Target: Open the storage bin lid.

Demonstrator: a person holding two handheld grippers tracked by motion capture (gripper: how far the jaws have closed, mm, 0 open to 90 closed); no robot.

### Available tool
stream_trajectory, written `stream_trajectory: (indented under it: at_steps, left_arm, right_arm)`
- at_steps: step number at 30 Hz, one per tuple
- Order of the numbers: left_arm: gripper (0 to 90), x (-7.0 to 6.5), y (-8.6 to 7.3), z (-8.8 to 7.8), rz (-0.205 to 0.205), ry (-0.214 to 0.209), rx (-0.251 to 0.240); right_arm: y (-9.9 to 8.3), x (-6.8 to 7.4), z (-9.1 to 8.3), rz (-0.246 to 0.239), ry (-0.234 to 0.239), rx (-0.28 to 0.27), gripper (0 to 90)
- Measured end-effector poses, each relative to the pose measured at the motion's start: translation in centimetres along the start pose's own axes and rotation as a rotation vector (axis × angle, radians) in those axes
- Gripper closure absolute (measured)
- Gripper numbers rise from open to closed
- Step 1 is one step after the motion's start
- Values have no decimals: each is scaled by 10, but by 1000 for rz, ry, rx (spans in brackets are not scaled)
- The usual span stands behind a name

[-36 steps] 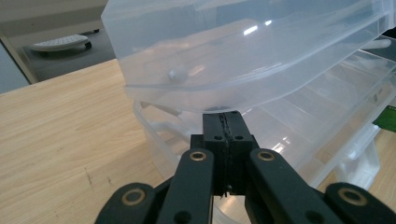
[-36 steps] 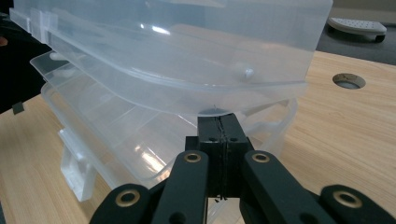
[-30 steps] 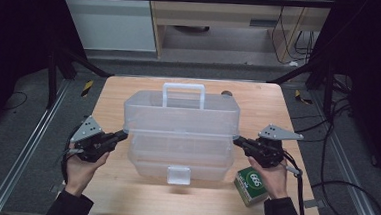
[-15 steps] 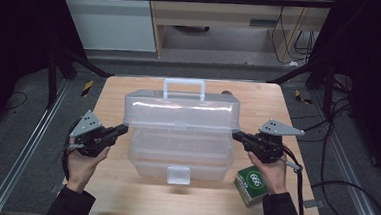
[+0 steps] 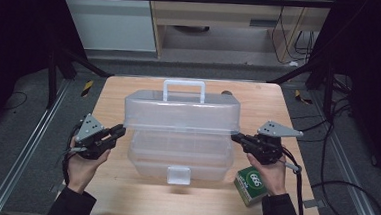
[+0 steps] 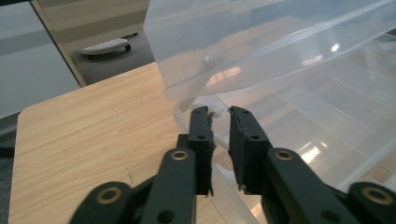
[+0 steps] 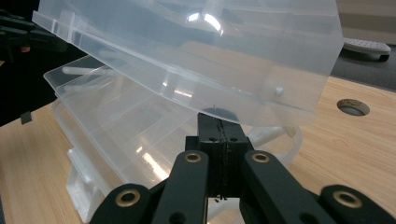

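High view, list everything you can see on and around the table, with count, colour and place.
Storage box: one, clear plastic, table centre; lid raised, white handle at the back.
Green box: one, green with white print, near right corner of the table.
Table: one, light wood, with a round hole at the back right.
Cabinet: one, white, on the floor behind.
Left hand-held gripper: one, black, at the box's left end, jaws slightly apart, just been opening.
Right hand-held gripper: one, black, at the box's right end, jaws closed.
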State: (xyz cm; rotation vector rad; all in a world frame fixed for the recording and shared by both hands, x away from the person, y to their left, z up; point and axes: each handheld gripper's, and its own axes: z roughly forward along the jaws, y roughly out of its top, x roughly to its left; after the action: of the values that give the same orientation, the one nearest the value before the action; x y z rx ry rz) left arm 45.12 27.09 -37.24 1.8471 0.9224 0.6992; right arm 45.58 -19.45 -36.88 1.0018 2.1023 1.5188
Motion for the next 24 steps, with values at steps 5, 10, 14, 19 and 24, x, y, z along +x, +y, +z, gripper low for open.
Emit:
stream_trajectory:
  at_steps: [5,10,14,19,24]
  left_arm:
    - [653,0,3,8,13,-9,-29]
    - [622,-1,6,16,26,0,-38]
    - [615,1,9,20,22,0,-59]
    - [640,2,9,22,11,-3,-75]
    - [675,0,11,23,16,19,-77]
  right_arm:
    - [1,1,0,-4,2,0,900]
    - [1,1,0,-2,3,2,900]
    - [0,1,0,-1,4,3,900]
    - [0,1,1,2,6,4,900]
    - [0,1,1,4,8,6,900]
